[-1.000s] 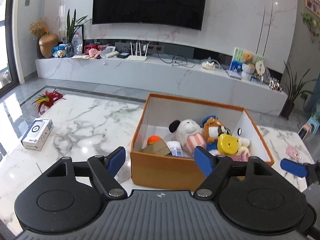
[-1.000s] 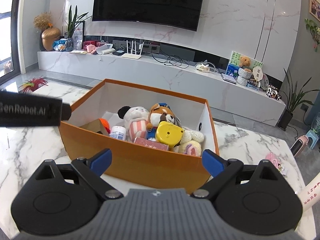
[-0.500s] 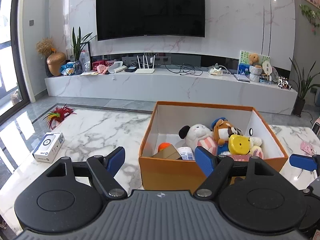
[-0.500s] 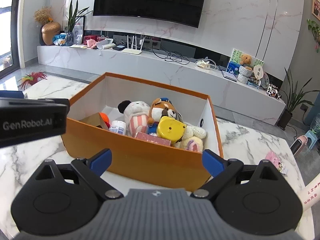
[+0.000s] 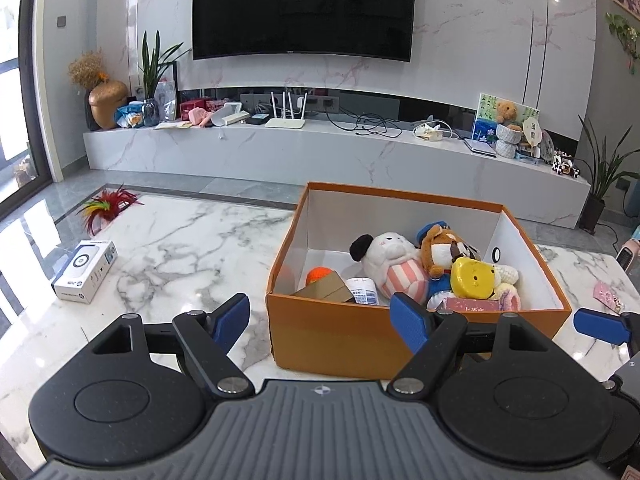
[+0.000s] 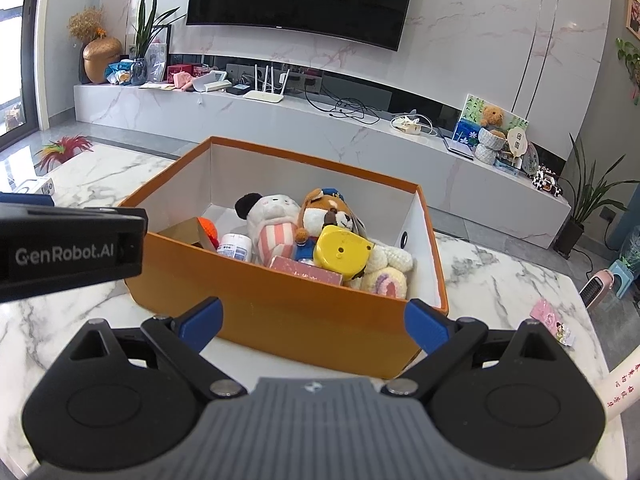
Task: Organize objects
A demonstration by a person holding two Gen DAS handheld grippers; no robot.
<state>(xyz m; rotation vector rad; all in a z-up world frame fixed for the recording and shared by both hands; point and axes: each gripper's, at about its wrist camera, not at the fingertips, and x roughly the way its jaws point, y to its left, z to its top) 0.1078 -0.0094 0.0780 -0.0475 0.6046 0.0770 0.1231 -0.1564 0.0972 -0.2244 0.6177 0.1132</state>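
An orange box (image 5: 340, 332) (image 6: 280, 304) sits on the marble table and holds several toys: a white plush (image 5: 394, 258) (image 6: 272, 216), a brown plush dog (image 5: 442, 246) (image 6: 328, 212), a yellow toy (image 5: 472, 278) (image 6: 340, 254), a white bottle (image 5: 362, 290) (image 6: 236, 245) and an orange ball (image 5: 318, 274). My left gripper (image 5: 320, 322) is open and empty just in front of the box's near wall. My right gripper (image 6: 316, 322) is open and empty, also in front of the box. The left gripper's body (image 6: 68, 248) shows at the left of the right wrist view.
A white carton (image 5: 86, 270) lies on the table at the left, with a red feather ornament (image 5: 106, 204) behind it. A small pink item (image 6: 546, 314) lies at the table's right. A long TV shelf (image 5: 320, 148) with clutter runs along the back wall.
Both cameras have drawn back and risen slightly, so the box looks a little farther and more of its inside shows. Both grippers stay open and empty.
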